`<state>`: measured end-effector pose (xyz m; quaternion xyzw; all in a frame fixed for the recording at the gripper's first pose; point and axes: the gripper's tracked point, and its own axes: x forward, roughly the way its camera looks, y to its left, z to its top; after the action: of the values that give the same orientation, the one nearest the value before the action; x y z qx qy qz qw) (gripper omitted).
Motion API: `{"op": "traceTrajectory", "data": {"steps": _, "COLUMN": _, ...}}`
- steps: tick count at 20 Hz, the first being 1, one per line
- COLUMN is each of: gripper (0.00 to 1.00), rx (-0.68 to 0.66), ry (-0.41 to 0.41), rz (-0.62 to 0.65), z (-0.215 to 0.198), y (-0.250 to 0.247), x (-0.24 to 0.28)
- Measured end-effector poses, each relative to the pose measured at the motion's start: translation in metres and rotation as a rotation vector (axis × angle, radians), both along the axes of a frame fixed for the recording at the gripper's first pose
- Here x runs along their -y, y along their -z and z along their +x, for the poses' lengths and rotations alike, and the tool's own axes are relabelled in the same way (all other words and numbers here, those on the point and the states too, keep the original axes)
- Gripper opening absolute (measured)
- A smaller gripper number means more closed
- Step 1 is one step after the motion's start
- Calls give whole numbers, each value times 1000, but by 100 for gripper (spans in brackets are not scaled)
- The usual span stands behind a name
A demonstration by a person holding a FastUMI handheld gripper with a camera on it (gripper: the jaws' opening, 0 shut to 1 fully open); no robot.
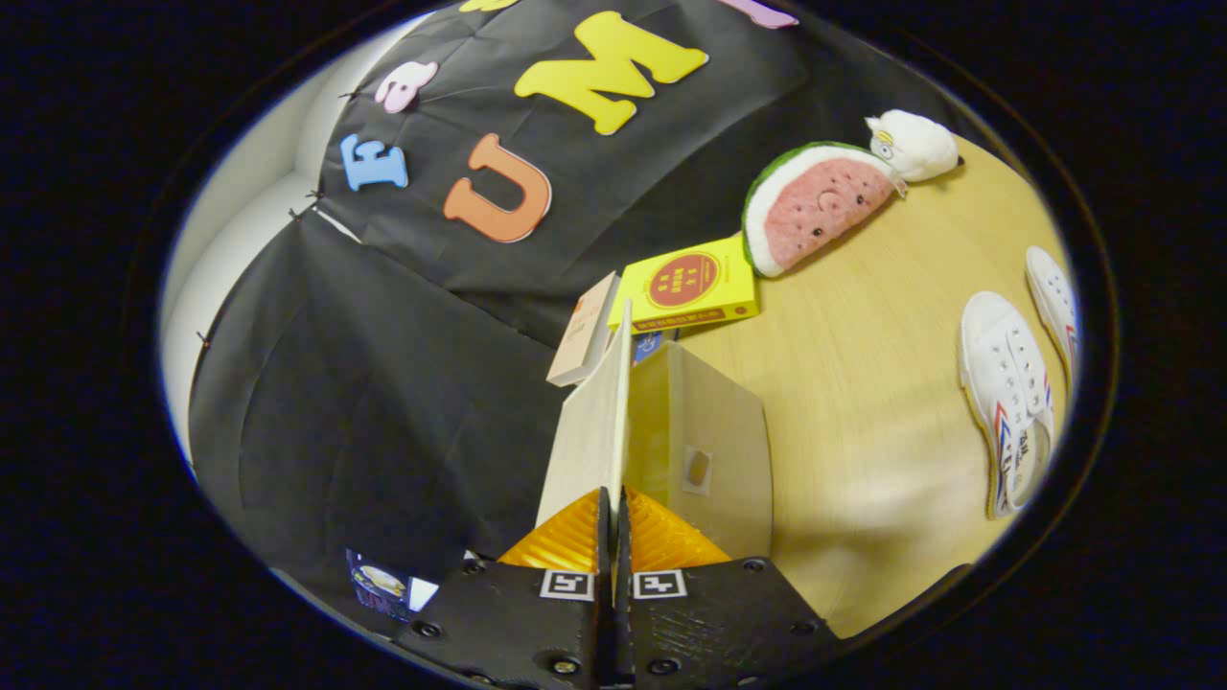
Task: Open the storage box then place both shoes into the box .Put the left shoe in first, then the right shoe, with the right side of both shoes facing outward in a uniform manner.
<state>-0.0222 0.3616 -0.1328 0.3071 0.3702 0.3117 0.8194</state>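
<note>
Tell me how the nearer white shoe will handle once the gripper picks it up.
The nearer white shoe looks like soft canvas, so it probably flexes and sags if pinched. It is likely light. Lying flat on the wooden table, it should slide, not roll. The gripper is clamped on the box lid.

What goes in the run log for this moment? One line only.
phase: opening box | gripper: shut on lid, lid raised | storage box: open | shoes: both on table, outside box

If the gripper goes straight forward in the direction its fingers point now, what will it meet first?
The gripper is already shut on the lid of the storage box, so the lid comes first. Beyond it, probably the tan book; depth is unclear.
</note>
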Motion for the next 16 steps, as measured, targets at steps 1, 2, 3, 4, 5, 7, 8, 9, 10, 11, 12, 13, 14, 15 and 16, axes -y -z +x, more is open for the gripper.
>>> {"op": "traceTrajectory", "data": {"steps": 1, "gripper": 0, "rx": 17, "ry": -12, "rz": -25, "z": -3, "y": -10, "x": -5}}
{"op": "traceTrajectory", "data": {"steps": 2, "gripper": 0, "rx": 41, "ry": -27, "rz": -40, "z": -7, "y": -22, "x": -11}}
{"op": "traceTrajectory", "data": {"steps": 3, "gripper": 0, "rx": 67, "ry": -48, "rz": -64, "z": -11, "y": -35, "x": -21}}
{"op": "traceTrajectory", "data": {"steps": 4, "gripper": 0, "rx": 101, "ry": -69, "rz": -88, "z": -13, "y": -47, "x": -31}}
{"op": "traceTrajectory", "data": {"steps": 5, "gripper": 0, "rx": 135, "ry": -92, "rz": -107, "z": -17, "y": -60, "x": -42}}
{"op": "traceTrajectory", "data": {"steps": 7, "gripper": 1, "rx": 191, "ry": -144, "rz": -128, "z": -26, "y": -83, "x": -71}}
{"op": "traceTrajectory", "data": {"steps": 8, "gripper": 1, "rx": 213, "ry": -168, "rz": -139, "z": -29, "y": -89, "x": -84}}
{"op": "traceTrajectory", "data": {"steps": 9, "gripper": 1, "rx": 240, "ry": -187, "rz": -179, "z": -31, "y": -91, "x": -96}}
{"op": "traceTrajectory", "data": {"steps": 10, "gripper": 1, "rx": 274, "ry": -201, "rz": -212, "z": -31, "y": -94, "x": -105}}
{"op": "traceTrajectory", "data": {"steps": 11, "gripper": 1, "rx": 308, "ry": -225, "rz": -226, "z": -35, "y": -101, "x": -122}}
{"op": "traceTrajectory", "data": {"steps": 12, "gripper": 1, "rx": 337, "ry": -252, "rz": -236, "z": -39, "y": -106, "x": -139}}
{"op": "traceTrajectory", "data": {"steps": 13, "gripper": 1, "rx": 354, "ry": -276, "rz": -240, "z": -44, "y": -110, "x": -154}}
{"op": "traceTrajectory", "data": {"steps": 14, "gripper": 1, "rx": 364, "ry": -296, "rz": -243, "z": -48, "y": -112, "x": -168}}
{"op": "traceTrajectory", "data": {"steps": 15, "gripper": 4, "rx": 371, "ry": -310, "rz": -244, "z": -49, "y": -112, "x": -182}}
{"op": "traceTrajectory", "data": {"steps": 16, "gripper": 8, "rx": 379, "ry": -320, "rz": -250, "z": -50, "y": -113, "x": -192}}
